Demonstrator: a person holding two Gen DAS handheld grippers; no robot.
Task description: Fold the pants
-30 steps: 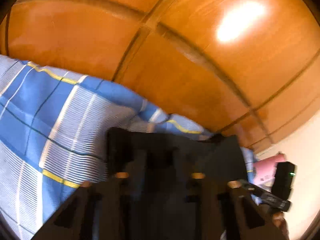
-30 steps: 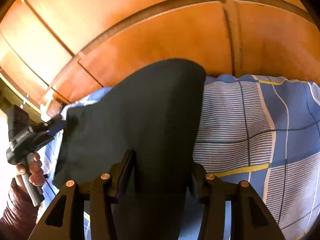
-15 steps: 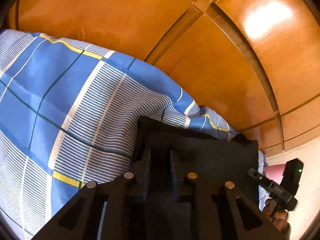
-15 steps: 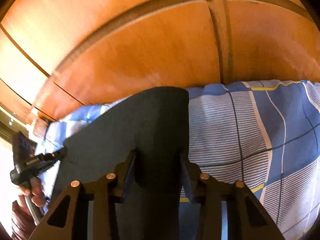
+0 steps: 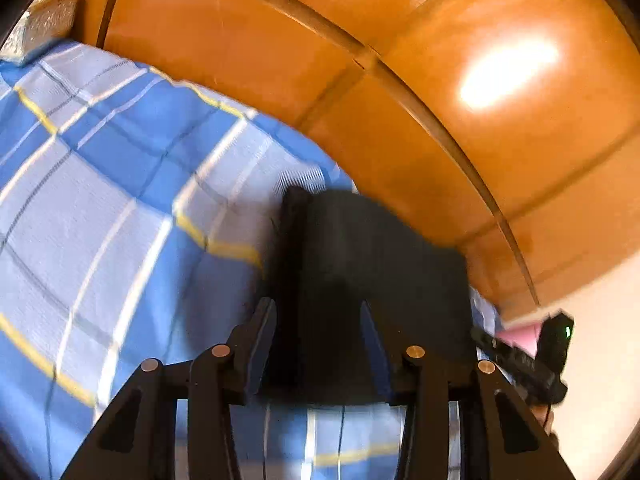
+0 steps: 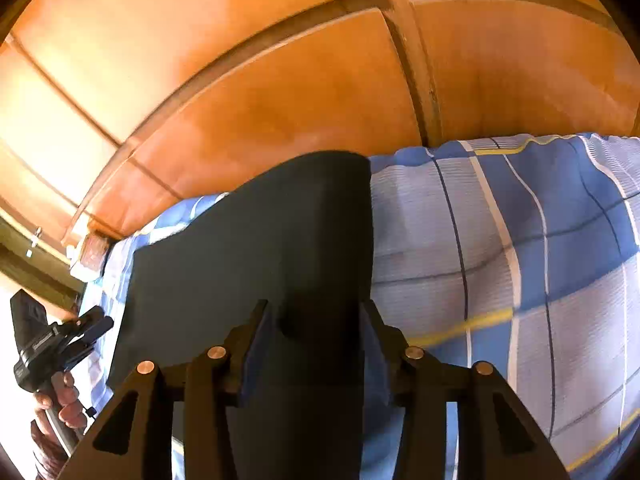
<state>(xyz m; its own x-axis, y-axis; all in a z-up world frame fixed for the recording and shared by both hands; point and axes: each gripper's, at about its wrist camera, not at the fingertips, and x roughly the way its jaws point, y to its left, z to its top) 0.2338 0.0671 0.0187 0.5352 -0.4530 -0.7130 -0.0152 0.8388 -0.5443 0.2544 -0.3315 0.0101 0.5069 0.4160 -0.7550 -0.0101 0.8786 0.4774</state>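
Dark pants (image 6: 256,264) are lying on the blue plaid bedsheet (image 6: 520,240) on the bed, up near the wooden wardrobe panels (image 6: 280,100). Right tongs (image 6: 320,328) are sitting spread, with a band of the pants running up between the fingers; whether the pads are actually pinching cloth, cannot tell. Left tongs (image 5: 316,320) are also parted, with the pants' edge lying between them; the left view is motion-blurred, so contact is unclear there too. From the right view the left hand (image 6: 60,400) is holding its tool just beside the far edge of the garment.

Risks, as a judgement: if the fingers are closing on only the top layer, the lower layer is staying behind and the fold is coming out skewed. Tongs could also be catching the bedsheet along with the pants, dragging it up. Uneven lift between both sides is likely twisting the fabric, and limp cloth could be slipping out mid-carry.
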